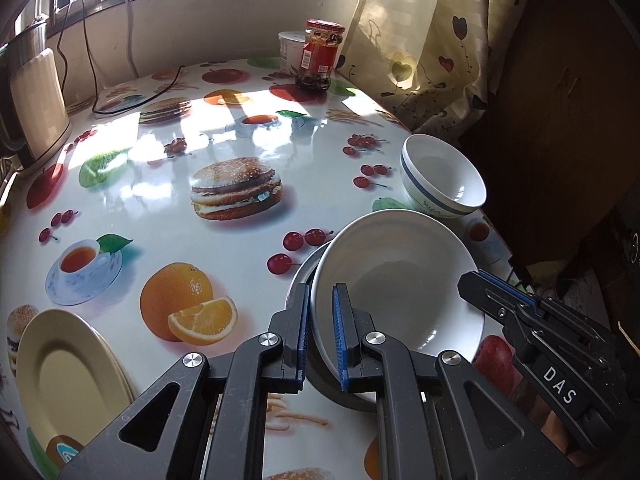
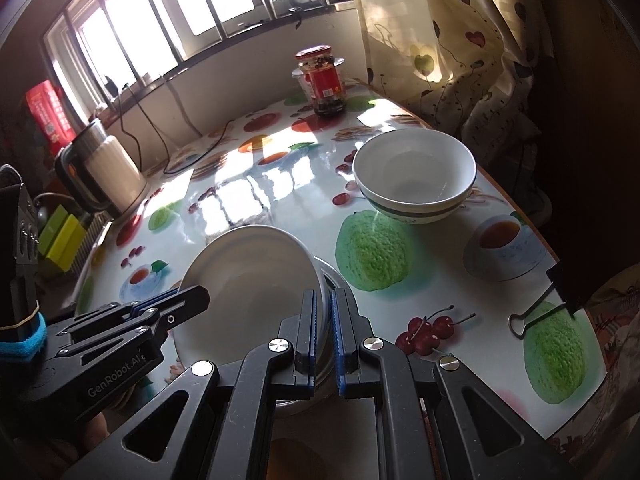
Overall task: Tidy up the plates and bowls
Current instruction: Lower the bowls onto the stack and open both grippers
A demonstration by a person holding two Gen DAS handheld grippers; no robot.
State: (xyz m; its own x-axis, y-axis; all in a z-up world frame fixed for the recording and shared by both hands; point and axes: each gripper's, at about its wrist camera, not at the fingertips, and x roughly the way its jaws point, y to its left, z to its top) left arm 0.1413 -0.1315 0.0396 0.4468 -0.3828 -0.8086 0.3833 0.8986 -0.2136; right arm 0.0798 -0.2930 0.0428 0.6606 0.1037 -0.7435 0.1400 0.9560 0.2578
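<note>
Far to the left of the left gripper's (image 1: pixel 320 332) jaws, a cream plate (image 1: pixel 68 368) lies flat on the tabletop (image 1: pixel 168 208), untouched. Between those jaws sits the near rim of a white plate (image 1: pixel 396 280), tilted up and pinched there, its lower edge resting in a metal dish (image 1: pixel 304 280) beneath. The right gripper (image 2: pixel 325 332) clamps the opposite rim of the same plate, with the dish edge just beside its jaws. Beyond and to the right of both, two nested white bowls (image 1: pixel 440 178) with a blue band stand near the tabletop edge. The plate looks glazed ceramic: stiff, fairly heavy, slick and breakable, so a firm grip on the rim at two opposite points seems the safest hold. A sauce jar (image 1: pixel 322 56) stands far ahead.
</note>
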